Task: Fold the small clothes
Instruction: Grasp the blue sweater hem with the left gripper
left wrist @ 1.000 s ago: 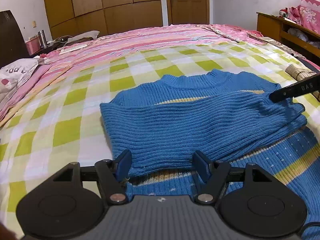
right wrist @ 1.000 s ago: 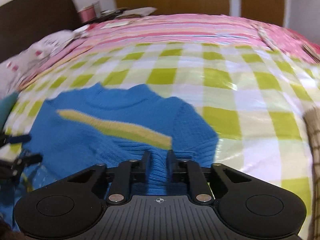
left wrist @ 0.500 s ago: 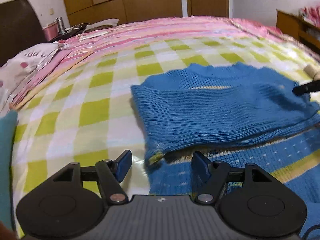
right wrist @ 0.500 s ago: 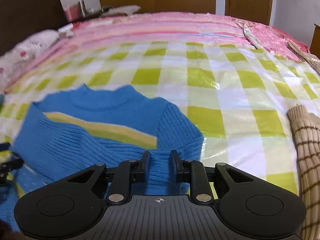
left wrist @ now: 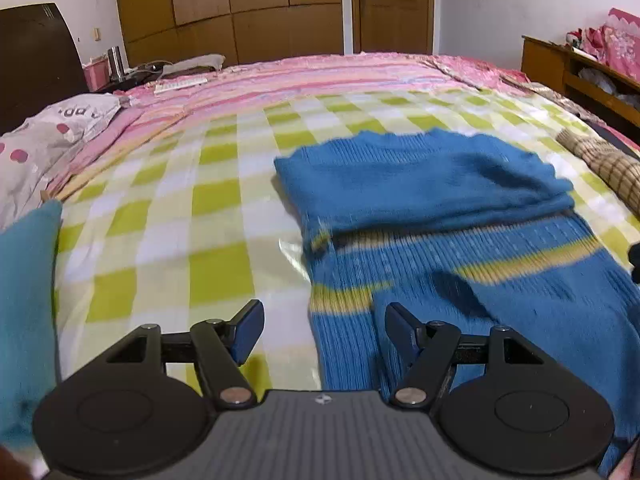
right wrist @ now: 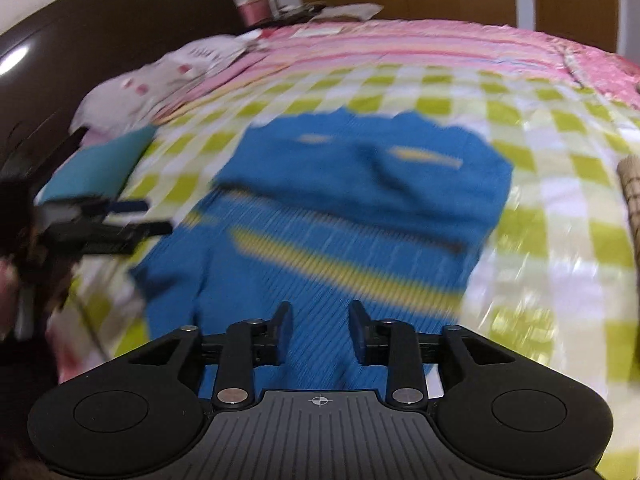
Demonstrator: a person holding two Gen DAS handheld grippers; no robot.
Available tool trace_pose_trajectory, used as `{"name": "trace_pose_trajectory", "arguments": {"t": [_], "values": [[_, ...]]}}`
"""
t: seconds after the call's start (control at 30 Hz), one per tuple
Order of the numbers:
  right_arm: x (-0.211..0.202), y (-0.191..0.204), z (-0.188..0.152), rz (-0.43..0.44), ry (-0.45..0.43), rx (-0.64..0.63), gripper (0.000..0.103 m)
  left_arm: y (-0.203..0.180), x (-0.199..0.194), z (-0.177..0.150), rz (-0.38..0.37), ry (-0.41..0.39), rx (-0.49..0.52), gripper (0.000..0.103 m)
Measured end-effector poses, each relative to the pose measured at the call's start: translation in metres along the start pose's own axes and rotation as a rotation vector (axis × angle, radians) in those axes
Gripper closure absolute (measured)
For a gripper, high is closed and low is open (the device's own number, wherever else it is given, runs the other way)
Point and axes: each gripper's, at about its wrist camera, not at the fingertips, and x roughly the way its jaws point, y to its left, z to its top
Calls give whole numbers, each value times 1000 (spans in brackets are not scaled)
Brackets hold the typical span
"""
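Left tool [left wrist: 320, 330] angled down over the blue sweater [left wrist: 440, 184], at its left edge, jaws spread wide, nothing between them, pads clear of the knit. Seen from the right wrist view it sits at the sweater's left side [right wrist: 132, 218], fingers pointing in toward the fabric; a blurred bit of the hand shows behind it. Right tool [right wrist: 319, 336] tilted down above the sweater's lower part, jaws opening, gap moderate, no cloth pinched between the pads. Heavy motion blur on the right view.
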Motion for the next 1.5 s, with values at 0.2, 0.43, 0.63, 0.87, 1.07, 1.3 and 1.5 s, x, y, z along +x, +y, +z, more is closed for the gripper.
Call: {"name": "trace_pose_trajectory", "arguments": {"t": [0.2, 0.43, 0.63, 0.87, 1.07, 1.3, 1.5], "values": [[-10, 23, -34, 0, 30, -22, 70, -10, -10, -15, -38, -2, 12, 30], [-11, 25, -60, -9, 79, 27, 68, -28, -13, -15, -97, -12, 86, 30], [-16, 19, -71, -5, 81, 84, 67, -43, -23, -24, -118, -16, 175, 30], [-14, 17, -75, 12, 78, 104, 67, -60, -19, -22, -91, -16, 261, 48], [-22, 16, -78, 19, 68, 108, 68, -63, -4, -18, -75, 53, 283, 84], [-34, 23, -81, 1, 59, 35, 67, -53, -13, -20, -35, 22, 229, 88], [-38, 36, -84, -48, 80, -134, 67, -6, -44, -20, -56, -56, -60, 90]]}}
